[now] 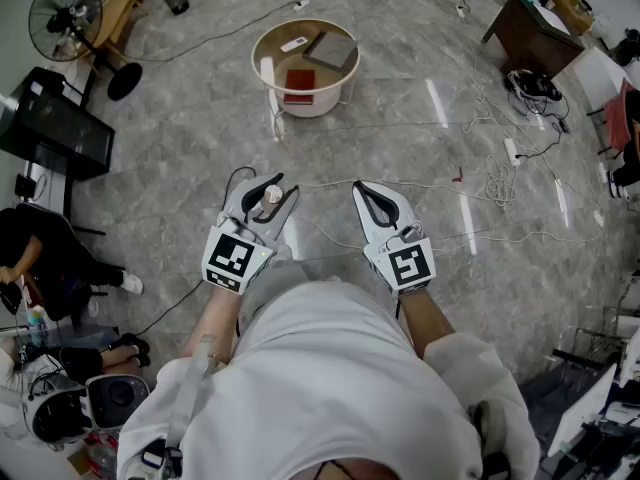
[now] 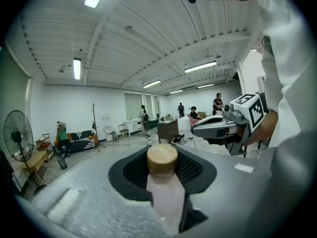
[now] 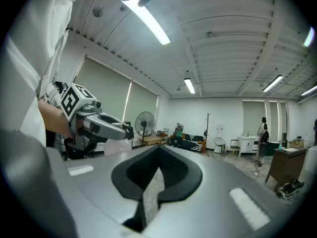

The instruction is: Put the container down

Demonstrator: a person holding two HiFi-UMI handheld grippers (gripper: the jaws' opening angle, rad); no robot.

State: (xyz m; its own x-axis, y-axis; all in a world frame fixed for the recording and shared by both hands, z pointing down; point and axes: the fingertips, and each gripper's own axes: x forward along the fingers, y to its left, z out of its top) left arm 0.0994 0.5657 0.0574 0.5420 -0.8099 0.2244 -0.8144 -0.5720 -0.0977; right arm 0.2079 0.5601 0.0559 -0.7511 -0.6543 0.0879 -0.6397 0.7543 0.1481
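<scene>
The container is a small pale pink bottle (image 2: 166,192) with a tan round cap (image 2: 162,158). It sits between the jaws of my left gripper (image 2: 162,152), which are shut on its body, cap pointing forward. From the head view, the left gripper (image 1: 270,190) hovers at waist height over the grey floor, with the bottle cap (image 1: 272,195) showing between its jaws. My right gripper (image 1: 360,188) is level with it a hand's width to the right, shut and empty, its tips meeting (image 3: 159,148). Each gripper sees the other: the right gripper (image 2: 218,126) and the left gripper (image 3: 101,125).
A round white table (image 1: 268,73) holding a few flat items stands ahead on the floor. Cables (image 1: 490,183) trail across the floor to the right. A standing fan (image 1: 65,13) and dark cabinet (image 1: 50,123) are at the left, a brown desk (image 1: 530,33) at the far right. People sit and stand along the far walls.
</scene>
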